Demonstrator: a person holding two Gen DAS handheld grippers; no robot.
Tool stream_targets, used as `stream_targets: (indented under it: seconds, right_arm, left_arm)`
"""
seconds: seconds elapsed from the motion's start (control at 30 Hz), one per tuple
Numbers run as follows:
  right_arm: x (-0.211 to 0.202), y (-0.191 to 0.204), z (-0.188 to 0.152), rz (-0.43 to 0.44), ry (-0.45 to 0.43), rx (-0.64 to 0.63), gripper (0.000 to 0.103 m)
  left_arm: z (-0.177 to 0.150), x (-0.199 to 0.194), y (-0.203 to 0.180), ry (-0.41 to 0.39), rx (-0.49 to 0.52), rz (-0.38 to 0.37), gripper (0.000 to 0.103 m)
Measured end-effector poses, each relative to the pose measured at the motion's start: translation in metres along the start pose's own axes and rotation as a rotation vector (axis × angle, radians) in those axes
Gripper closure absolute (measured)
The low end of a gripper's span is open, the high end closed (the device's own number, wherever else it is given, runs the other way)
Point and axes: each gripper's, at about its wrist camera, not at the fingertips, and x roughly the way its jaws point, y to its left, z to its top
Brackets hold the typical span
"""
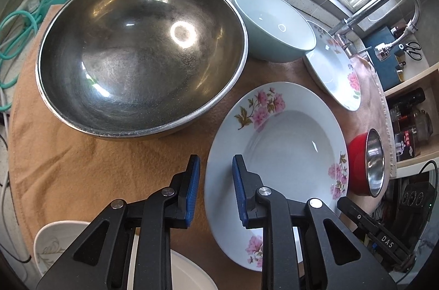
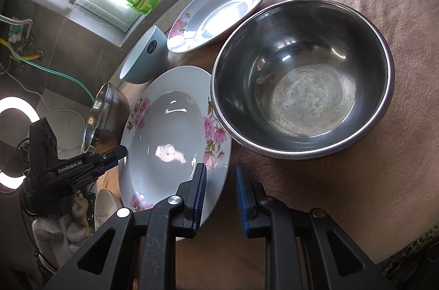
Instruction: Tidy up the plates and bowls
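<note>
At six o'clock we hold the left gripper (image 1: pixel 215 190) and right gripper (image 2: pixel 221 196) narrowly parted, astride opposite rims of the flowered plate (image 1: pixel 288 131), pads apparently not clamped. Lifting unevenly could tip it against the steel bowl (image 2: pixel 301 76) at one o'clock.

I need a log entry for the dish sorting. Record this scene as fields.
surface: orange cloth
plates: near plate and far plate, both flowered
bowls: large steel bowl, blue bowl, small red bowl
left gripper: straddles one rim of near plate; grip unclear
right gripper: straddles the opposite rim; grip unclear
</note>
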Motion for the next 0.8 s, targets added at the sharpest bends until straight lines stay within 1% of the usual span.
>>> stream_targets:
  seconds: [0.1, 0.37, 0.7, 0.8]
  right_arm:
    - [0.002, 0.001, 0.001, 0.006, 0.003, 0.0, 0.084]
    - [0.006, 0.002, 0.002, 0.01, 0.01, -0.001, 0.087]
    - [0.006, 0.011, 0.0, -0.036, 0.001, -0.065, 0.086]
    - [0.005, 0.012, 0.001, -0.041, -0.001, -0.072, 0.086]
  left_arm:
    - [0.002, 0.001, -0.001, 0.004, -0.001, -0.011, 0.083]
    - [0.003, 0.002, -0.002, 0.005, 0.008, -0.01, 0.083]
    - [0.002, 0.002, -0.005, 0.0, 0.02, -0.004, 0.083]
    - [0.001, 0.002, -0.003, 0.001, 0.013, -0.012, 0.083]
